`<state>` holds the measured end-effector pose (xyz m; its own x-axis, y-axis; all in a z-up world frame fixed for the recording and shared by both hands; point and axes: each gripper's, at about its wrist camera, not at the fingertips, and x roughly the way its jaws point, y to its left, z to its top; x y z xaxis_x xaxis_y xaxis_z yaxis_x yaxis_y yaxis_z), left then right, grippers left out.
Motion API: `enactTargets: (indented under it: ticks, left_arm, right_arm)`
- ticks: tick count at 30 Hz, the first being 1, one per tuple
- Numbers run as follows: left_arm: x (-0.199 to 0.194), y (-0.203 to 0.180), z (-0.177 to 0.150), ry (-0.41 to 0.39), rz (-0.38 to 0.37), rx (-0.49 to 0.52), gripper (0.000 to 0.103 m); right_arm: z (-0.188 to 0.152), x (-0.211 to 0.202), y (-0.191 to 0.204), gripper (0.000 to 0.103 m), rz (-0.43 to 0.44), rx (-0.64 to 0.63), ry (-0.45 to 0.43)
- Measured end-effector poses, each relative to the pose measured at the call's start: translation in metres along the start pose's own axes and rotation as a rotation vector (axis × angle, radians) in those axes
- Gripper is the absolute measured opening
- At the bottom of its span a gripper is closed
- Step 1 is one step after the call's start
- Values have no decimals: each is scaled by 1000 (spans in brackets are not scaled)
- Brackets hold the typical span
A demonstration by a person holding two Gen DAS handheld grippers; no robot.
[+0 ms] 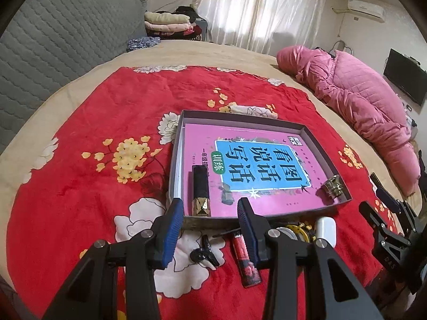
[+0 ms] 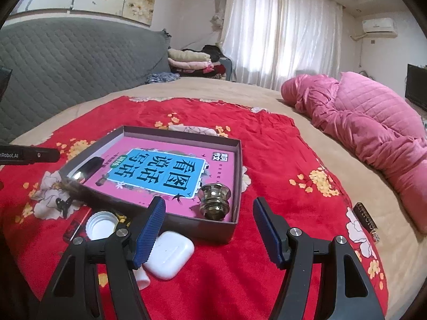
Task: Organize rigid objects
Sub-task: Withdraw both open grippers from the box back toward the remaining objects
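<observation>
A shallow grey box [image 1: 174,165] lies on the red flowered blanket with a pink book [image 1: 256,160] flat inside it. A black-and-gold lipstick tube [image 1: 200,189] rests in its near left corner and a glass-and-gold knob [image 2: 213,200] in its near right corner. My left gripper [image 1: 209,208] hovers open over the box's near edge, nothing between its pads. My right gripper [image 2: 208,205] is wide open and empty above the box's near right corner. A white earbud case [image 2: 169,253] lies just under its left finger, outside the box.
On the blanket in front of the box lie a red lighter [image 1: 245,258], a black clip [image 1: 204,253] and a white bottle cap [image 2: 101,224]. A black-and-gold bar [image 2: 367,218] lies at the blanket's right edge. A pink quilt [image 2: 373,122] is heaped to the right.
</observation>
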<state>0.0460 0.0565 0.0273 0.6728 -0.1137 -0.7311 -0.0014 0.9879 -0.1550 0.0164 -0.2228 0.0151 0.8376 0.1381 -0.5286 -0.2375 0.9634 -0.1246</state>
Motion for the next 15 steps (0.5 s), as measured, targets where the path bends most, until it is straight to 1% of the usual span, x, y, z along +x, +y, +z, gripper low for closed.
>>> enactTargets:
  ticks: [10, 15]
  left_arm:
    - [-13, -1, -5, 2, -2, 19, 42]
    - [-18, 1, -8, 2, 14, 18, 42]
  right_arm:
    - [-3, -15, 2, 70, 16, -2, 16]
    - [-4, -22, 3, 70, 17, -5, 22]
